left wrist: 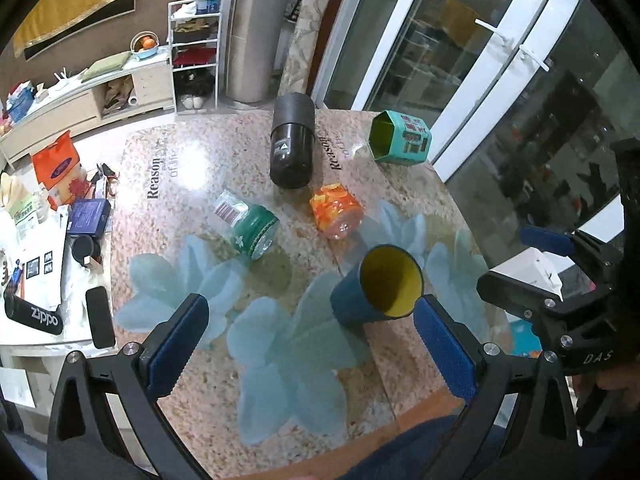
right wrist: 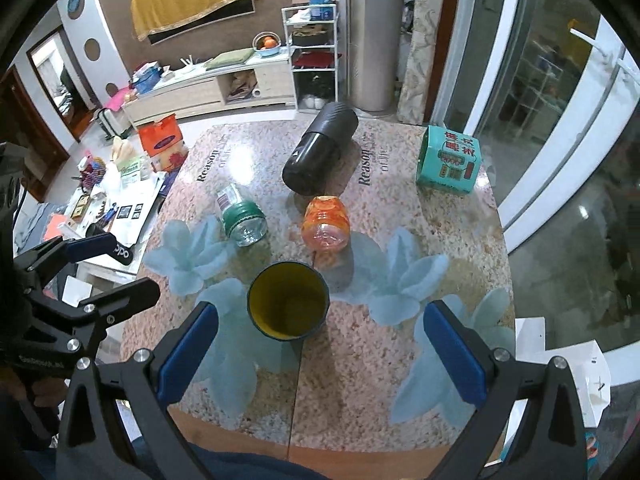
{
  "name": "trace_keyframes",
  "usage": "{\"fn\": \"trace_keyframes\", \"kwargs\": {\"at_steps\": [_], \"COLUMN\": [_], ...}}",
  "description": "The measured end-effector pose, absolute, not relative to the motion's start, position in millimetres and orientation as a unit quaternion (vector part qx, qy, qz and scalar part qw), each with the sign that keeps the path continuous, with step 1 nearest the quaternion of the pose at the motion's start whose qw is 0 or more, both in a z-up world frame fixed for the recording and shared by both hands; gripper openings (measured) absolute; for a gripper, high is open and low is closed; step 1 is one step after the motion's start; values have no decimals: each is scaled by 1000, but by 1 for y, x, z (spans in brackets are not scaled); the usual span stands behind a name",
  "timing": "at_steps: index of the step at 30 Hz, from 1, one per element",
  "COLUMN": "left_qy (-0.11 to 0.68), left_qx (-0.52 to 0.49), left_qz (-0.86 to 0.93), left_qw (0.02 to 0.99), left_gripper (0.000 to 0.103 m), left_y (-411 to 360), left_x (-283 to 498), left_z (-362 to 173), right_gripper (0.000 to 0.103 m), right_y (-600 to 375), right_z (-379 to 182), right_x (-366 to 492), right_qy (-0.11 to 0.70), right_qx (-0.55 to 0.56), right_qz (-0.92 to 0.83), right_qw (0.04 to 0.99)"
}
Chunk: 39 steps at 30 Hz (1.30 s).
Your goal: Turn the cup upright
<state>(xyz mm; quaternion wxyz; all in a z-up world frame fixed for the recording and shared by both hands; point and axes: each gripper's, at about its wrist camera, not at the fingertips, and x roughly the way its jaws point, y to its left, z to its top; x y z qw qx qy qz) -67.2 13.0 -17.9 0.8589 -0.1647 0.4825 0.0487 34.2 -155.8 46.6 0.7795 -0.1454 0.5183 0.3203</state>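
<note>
A blue cup with a yellow inside [left wrist: 376, 288] lies on its side on the patterned table [left wrist: 224, 380], its mouth facing me; it also shows in the right wrist view [right wrist: 288, 300]. My left gripper [left wrist: 312, 320] is open and empty just in front of it, the cup near its right finger [left wrist: 444, 344]. My right gripper [right wrist: 320, 332] is open and empty, with the cup just beyond and between its fingers. The right gripper shows at the right edge of the left view [left wrist: 560, 264].
On the table lie a green-capped jar [left wrist: 248, 224], an orange jar [left wrist: 336, 210], a black canister [left wrist: 292, 146] and a teal box [left wrist: 400, 138]. A cluttered white side table [left wrist: 48, 256] stands left. Glass doors [left wrist: 500, 80] are at the right.
</note>
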Motion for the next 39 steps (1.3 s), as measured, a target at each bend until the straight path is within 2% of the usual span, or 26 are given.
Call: {"fn": "trace_keyframes", "kwargs": {"at_steps": [39], "left_qy": [483], "left_qx": [-155], "left_qz": [28], "left_qw": [861], "left_gripper": [103], "left_y": [18], "left_x": [-62], "left_z": [-29], "right_gripper": [103], "right_y": [-150], "right_z": [40], "right_x": [22], "right_qy": [526], "right_qx": [-127], "right_qz": [310], "right_qw": [782]}}
